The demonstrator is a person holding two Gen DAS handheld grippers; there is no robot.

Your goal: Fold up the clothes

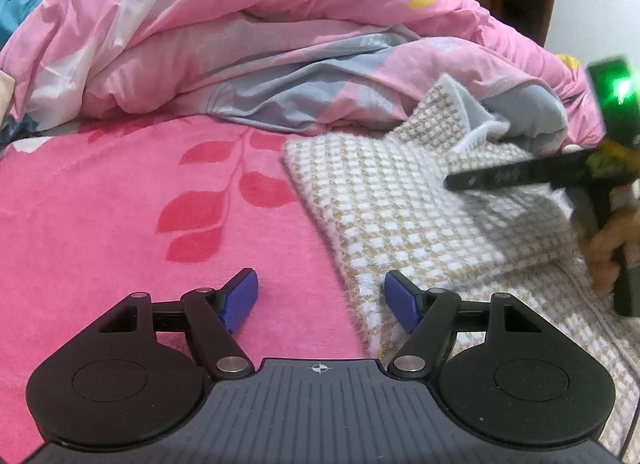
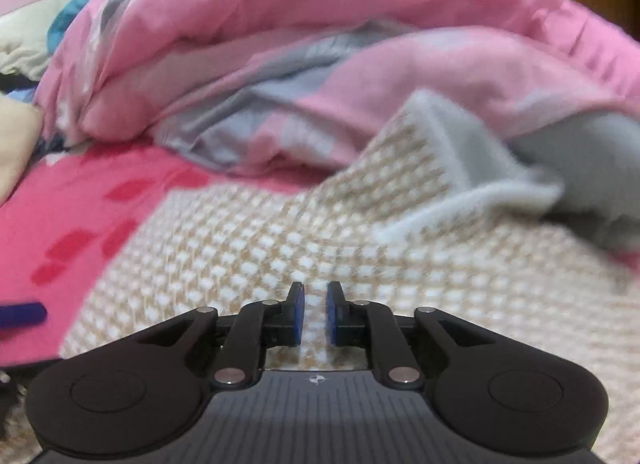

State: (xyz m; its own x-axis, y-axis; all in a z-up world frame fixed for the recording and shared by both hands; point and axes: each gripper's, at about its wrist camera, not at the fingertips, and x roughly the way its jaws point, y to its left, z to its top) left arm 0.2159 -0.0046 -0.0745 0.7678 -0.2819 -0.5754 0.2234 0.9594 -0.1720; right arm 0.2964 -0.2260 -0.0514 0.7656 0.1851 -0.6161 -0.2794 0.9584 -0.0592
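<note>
Left hand-held gripper (image 1: 320, 300) spread wide over bed (image 1: 120, 224); right hand-held gripper (image 2: 314, 314) nearly closed, empty, above checked knit garment (image 2: 280, 240).

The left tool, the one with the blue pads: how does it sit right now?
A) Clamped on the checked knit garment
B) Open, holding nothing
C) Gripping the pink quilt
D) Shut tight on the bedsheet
B: the left tool has its blue pads spread wide apart with nothing between them, one over the pink leaf-print sheet and the other at the edge of the beige-and-white checked garment.
</note>
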